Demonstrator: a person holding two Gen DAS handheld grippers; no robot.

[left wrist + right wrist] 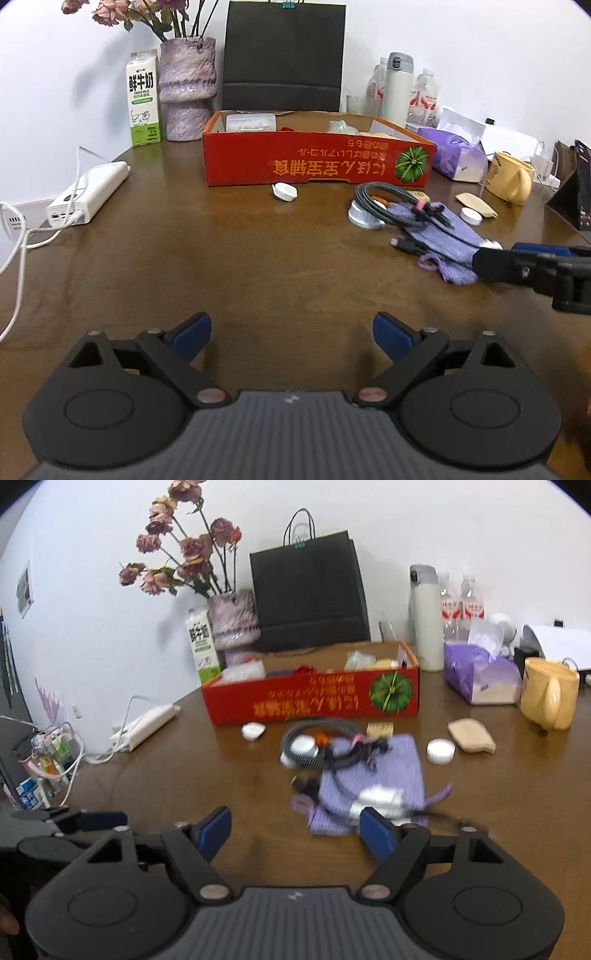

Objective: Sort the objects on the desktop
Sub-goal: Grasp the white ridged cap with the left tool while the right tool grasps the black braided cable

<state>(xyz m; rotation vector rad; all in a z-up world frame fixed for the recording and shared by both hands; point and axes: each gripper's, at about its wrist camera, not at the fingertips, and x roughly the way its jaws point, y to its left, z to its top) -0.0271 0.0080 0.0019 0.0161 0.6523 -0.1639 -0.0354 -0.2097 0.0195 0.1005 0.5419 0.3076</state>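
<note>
The brown table holds a red cardboard box (314,166) (314,698) with several items inside. In front of it lie a small white lid (284,191) (253,731), a coiled black cable (391,201) (317,731), a purple cloth pouch (443,236) (373,771), a white round cap (471,216) (440,750) and a tan pad (476,205) (471,734). My left gripper (291,332) is open over bare wood, nothing between its fingers. My right gripper (295,830) is open too, its right finger at the pouch's near edge, where a white plug (376,797) lies.
A white power strip (88,192) with cables lies at the left edge. Along the back stand a milk carton (143,99), a vase (186,88), a black paper bag (282,55) and a thermos (397,88). A tissue pack (458,155) and a yellow mug (511,177) sit right.
</note>
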